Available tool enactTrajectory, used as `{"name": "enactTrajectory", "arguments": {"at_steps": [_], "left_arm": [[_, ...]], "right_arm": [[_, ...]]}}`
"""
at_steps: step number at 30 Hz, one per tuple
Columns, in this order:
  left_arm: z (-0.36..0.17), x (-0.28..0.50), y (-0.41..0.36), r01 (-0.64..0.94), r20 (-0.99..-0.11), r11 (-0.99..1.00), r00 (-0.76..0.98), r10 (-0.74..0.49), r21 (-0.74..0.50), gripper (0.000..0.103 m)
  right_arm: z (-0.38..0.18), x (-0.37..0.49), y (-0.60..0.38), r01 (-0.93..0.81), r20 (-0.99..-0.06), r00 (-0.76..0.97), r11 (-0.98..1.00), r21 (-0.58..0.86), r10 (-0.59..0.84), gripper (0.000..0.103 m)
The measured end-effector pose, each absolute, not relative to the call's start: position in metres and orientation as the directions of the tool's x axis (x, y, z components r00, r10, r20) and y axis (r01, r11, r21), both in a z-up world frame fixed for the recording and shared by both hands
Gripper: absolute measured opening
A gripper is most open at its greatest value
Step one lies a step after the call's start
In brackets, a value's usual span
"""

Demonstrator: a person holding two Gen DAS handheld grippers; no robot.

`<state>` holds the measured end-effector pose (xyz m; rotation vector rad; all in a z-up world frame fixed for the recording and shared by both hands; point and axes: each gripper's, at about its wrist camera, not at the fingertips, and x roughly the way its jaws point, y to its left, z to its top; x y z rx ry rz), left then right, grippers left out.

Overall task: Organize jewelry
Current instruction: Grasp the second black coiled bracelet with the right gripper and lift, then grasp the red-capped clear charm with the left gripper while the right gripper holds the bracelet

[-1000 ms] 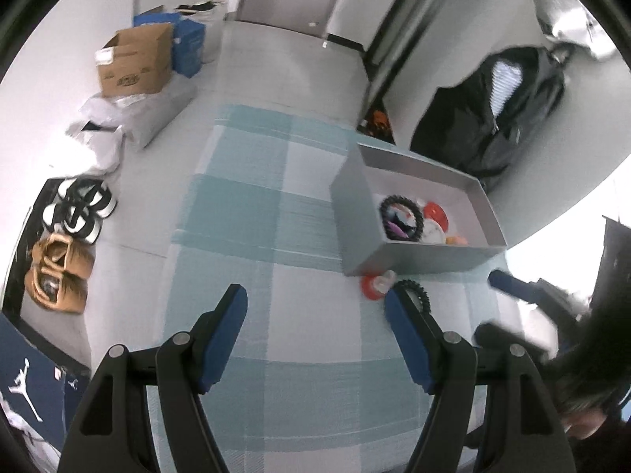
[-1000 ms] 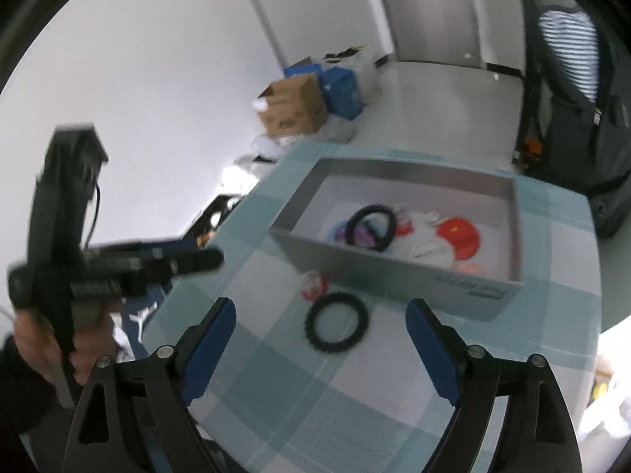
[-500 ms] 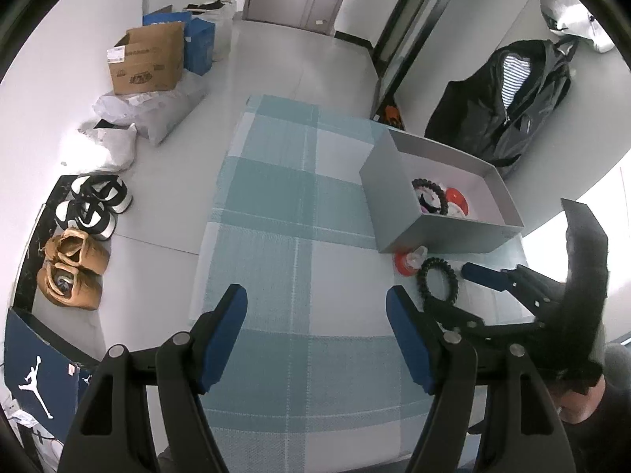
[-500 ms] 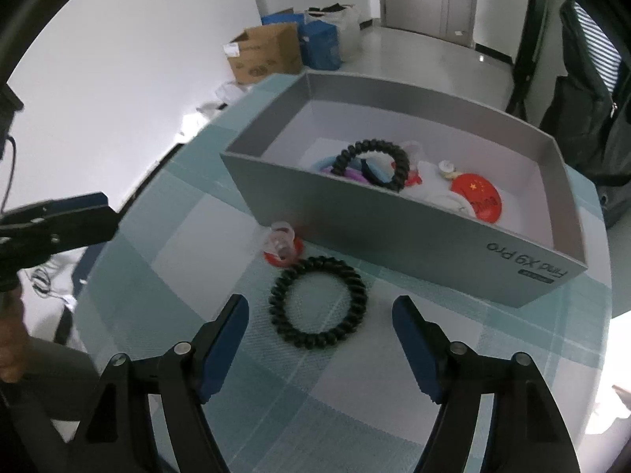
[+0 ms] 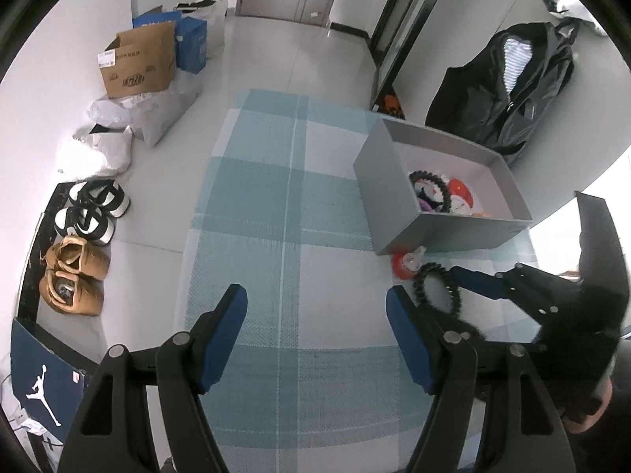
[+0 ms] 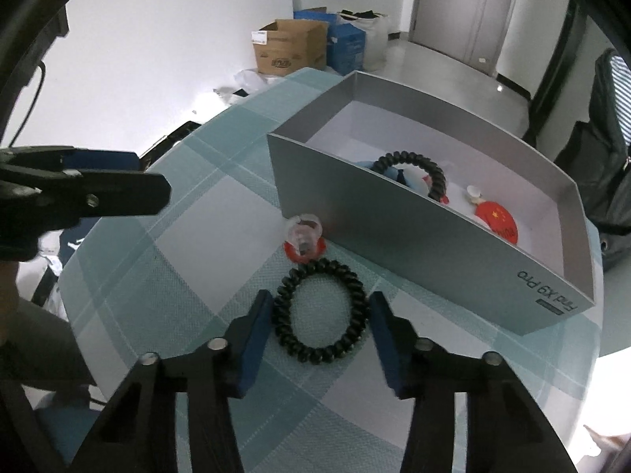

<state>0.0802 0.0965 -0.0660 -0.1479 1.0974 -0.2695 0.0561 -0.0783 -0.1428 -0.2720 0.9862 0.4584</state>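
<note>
A black coil hair tie (image 6: 282, 299) lies flat on the checked tablecloth (image 6: 197, 276), just in front of the grey box (image 6: 394, 220). My right gripper (image 6: 320, 311) points down over it. Its jaws are closing, with the tie between them and a blue pad touching each side. A red pin with a clear ring (image 6: 303, 238) lies beside the tie, against the box wall. Inside the box are another black tie (image 6: 434, 175) and a red badge (image 6: 497, 216). My left gripper (image 5: 315, 295) hangs open and empty over the cloth, left of the tie (image 5: 419, 291).
The table edge runs close on the left and near side. On the floor beyond are cardboard boxes (image 5: 138, 63), plastic bags and shoes (image 5: 75, 276). A black jacket (image 5: 508, 82) hangs behind the box (image 5: 453, 232). A person's hand (image 5: 583, 410) holds the right gripper.
My right gripper has sunk toward the table and narrowed its jaws from wide apart to the sides of the black tie. The left gripper has stayed open and nearly still.
</note>
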Motion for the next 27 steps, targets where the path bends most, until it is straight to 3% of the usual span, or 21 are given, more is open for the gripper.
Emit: {"name": "enactTrajectory", "arguments": {"at_steps": [20, 27], "left_arm": [[-0.078, 0.090, 0.045, 0.213, -0.888, 0.949, 0.351, -0.298, -0.234, 0.069], [-0.080, 0.104, 0.035, 0.157, -0.887, 0.953, 0.351, -0.299, -0.259, 0.069]], "right_arm": [[-0.130, 0.043, -0.141, -0.431, -0.846, 0.415, 0.891, 0.141, 0.335, 0.041], [-0.118, 0.040, -0.160, -0.388, -0.819, 0.444, 0.902, 0.190, 0.363, 0.041]]}}
